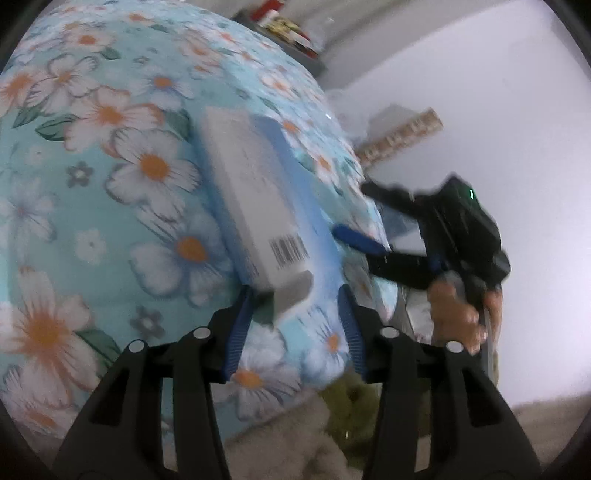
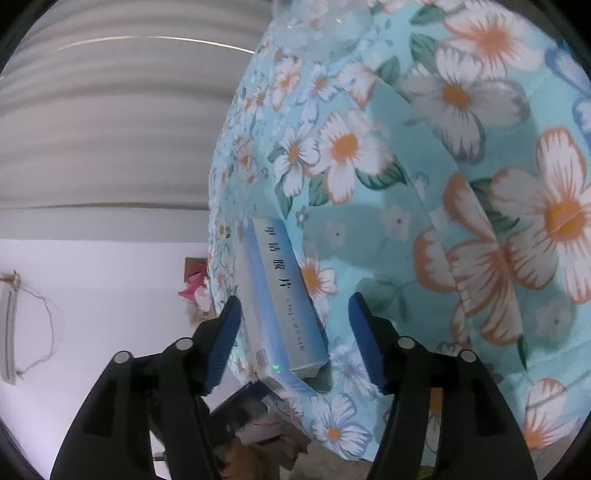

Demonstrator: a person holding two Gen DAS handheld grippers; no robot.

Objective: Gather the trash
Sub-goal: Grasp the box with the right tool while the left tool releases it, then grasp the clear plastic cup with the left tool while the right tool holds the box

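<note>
A long white and blue carton (image 1: 258,206) with a barcode lies on a floral blue bedspread (image 1: 110,166), close to the bed's edge. My left gripper (image 1: 295,306) stands open. The carton's near end sits between its blue pads, with a gap on each side. In the right wrist view the same carton (image 2: 284,295) shows its printed blue side. My right gripper (image 2: 295,325) straddles it, open, the pads clear of the cardboard. From the left wrist view the right gripper (image 1: 349,210) reaches in from the right, held by a hand (image 1: 458,314).
The bedspread (image 2: 461,184) rises in folds beyond the carton. White floor (image 1: 498,110) runs beside the bed, with a patterned strip (image 1: 402,136) and a pink object (image 2: 194,284) on it. A cluttered shelf (image 1: 284,29) stands far back. Olive cloth (image 1: 351,406) lies below the bed edge.
</note>
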